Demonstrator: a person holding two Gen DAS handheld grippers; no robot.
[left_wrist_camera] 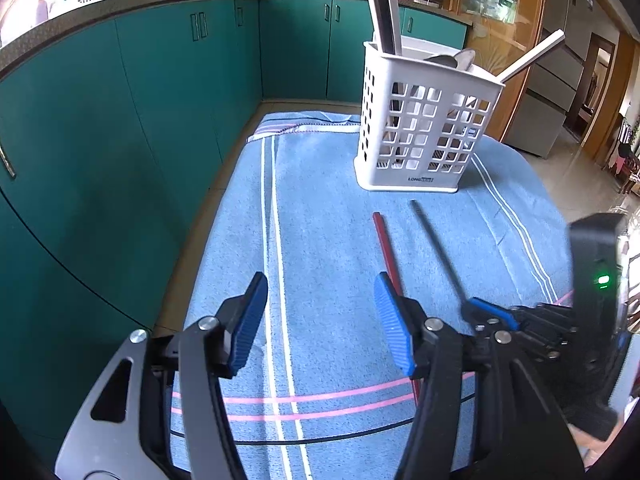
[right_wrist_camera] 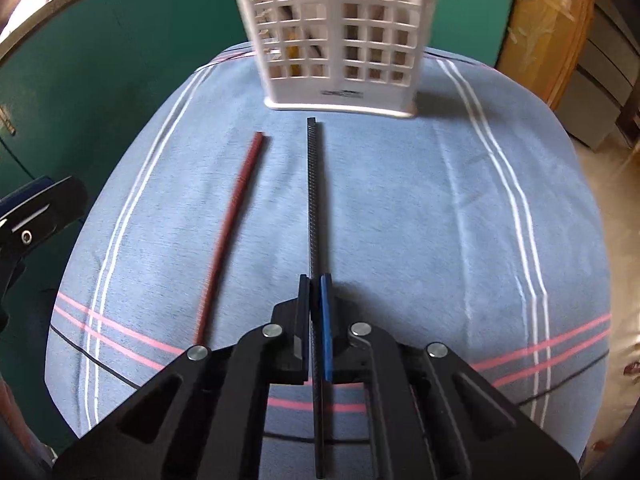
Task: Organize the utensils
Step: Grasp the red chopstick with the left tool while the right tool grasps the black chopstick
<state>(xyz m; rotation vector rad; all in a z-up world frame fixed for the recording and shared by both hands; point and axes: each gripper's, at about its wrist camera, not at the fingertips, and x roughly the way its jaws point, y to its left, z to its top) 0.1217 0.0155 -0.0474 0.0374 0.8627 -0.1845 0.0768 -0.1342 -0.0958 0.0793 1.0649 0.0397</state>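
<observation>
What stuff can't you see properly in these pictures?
- White plastic slotted utensil basket: right wrist view, its top is cut off by the picture's edge, contents blurred.
- Thin dark red chopstick: left wrist view, near end hidden behind the left gripper.
- Thin black chopstick: right wrist view, the part inside the right gripper is covered by its shut fingers.

**What you can't make out**

Your right-wrist view crops the top off the white utensil basket (right_wrist_camera: 340, 40); its contents are blurred. Nearer you than the basket, the red chopstick's (left_wrist_camera: 386, 248) lower end hides behind your left gripper (left_wrist_camera: 320, 320).
</observation>
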